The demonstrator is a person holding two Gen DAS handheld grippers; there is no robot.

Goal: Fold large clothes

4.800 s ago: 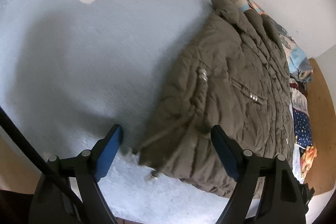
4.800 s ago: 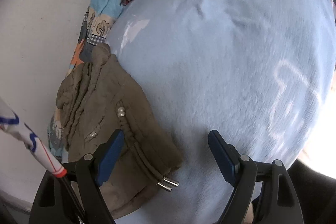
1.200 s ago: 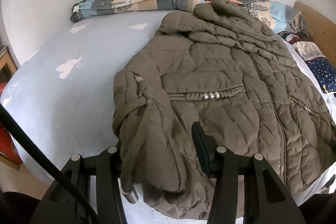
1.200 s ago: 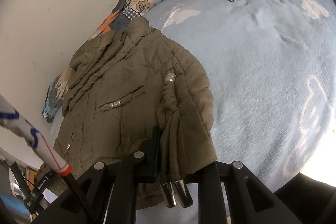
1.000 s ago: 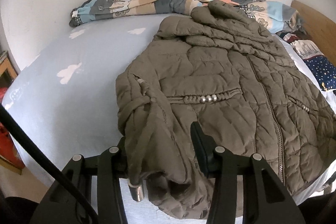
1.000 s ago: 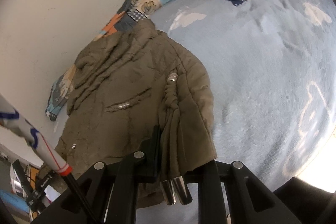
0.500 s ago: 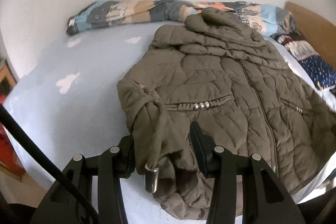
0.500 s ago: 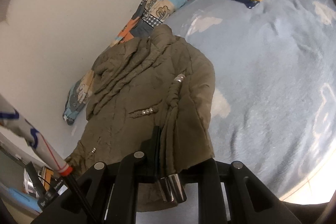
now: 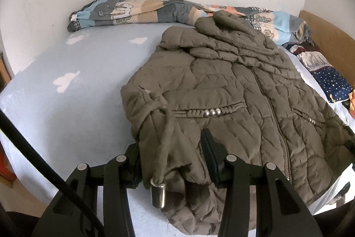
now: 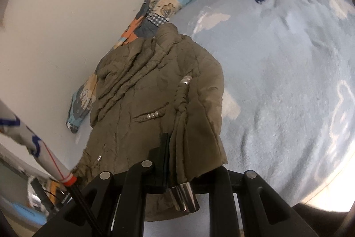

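With both grippers, left [image 9: 172, 161] and right [image 10: 188, 172], clamped on the jacket [image 9: 233, 99] hem, carry both corners level toward its collar.

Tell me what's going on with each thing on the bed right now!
Left tool: shut on the jacket's hem corner.
Right tool: shut on the jacket's other hem corner.
Jacket: zipped, spread front-up, collar end on the bed, hem end lifted.
Drawstring: hanging loose, metal tip dangling.
Patchwork blanket: bunched along the wall.
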